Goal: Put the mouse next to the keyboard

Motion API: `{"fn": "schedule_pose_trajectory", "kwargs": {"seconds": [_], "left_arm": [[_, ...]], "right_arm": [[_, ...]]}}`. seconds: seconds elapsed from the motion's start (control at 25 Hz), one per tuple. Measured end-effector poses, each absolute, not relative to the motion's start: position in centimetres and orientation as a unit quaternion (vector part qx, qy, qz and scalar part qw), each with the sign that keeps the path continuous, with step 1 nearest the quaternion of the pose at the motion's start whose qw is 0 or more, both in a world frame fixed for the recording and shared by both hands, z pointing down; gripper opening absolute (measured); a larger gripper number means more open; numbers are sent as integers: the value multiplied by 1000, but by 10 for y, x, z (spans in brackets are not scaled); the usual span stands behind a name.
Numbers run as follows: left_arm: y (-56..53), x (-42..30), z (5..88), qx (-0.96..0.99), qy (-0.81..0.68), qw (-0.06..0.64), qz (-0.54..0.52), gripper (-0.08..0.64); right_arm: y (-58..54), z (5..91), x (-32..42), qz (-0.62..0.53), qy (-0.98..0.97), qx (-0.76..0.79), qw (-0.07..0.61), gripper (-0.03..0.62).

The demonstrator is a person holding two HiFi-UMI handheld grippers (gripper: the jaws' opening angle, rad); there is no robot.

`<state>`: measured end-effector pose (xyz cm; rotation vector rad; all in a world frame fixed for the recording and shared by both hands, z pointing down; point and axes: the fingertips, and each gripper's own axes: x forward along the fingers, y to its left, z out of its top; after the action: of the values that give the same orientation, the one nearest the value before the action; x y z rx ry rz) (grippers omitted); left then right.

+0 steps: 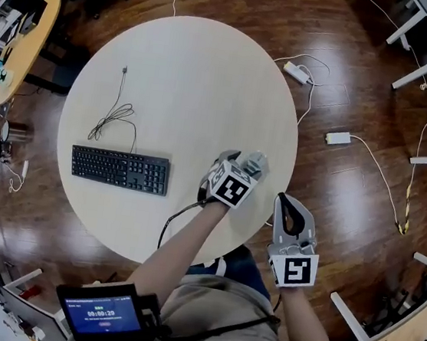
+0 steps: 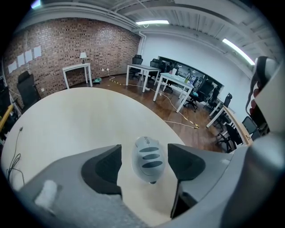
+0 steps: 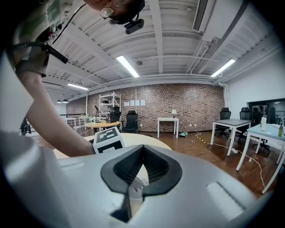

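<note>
Round white table (image 1: 187,70) carries the keyboard (image 1: 119,170) at its near left, while the mouse (image 2: 149,156) sits well apart from it by the right edge, between the spread jaws of your left gripper (image 2: 144,167), untouched by either. Your right gripper (image 1: 290,206) hangs off the table, jaws together. If you close off-centre, the rounded mouse could squirt out toward that nearby edge.

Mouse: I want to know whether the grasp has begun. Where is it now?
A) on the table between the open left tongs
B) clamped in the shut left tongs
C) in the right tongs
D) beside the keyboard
A: the left gripper view shows the mouse lying on the table between the left tongs, jaws apart with a gap either side.
</note>
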<state>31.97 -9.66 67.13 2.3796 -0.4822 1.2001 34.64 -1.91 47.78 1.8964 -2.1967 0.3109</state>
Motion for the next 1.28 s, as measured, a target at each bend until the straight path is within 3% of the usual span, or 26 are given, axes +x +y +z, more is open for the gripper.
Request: {"fn": "schedule_pose_trajectory", "kwargs": {"seconds": [0.48, 1.28], "left_arm": [[-95, 300, 616, 882, -188, 162, 400, 336], [-62, 246, 586, 887, -218, 167, 372, 336]], "right_arm": [[-21, 467, 324, 77, -767, 627, 111, 5], [15, 462, 299, 81, -749, 651, 91, 5]]}}
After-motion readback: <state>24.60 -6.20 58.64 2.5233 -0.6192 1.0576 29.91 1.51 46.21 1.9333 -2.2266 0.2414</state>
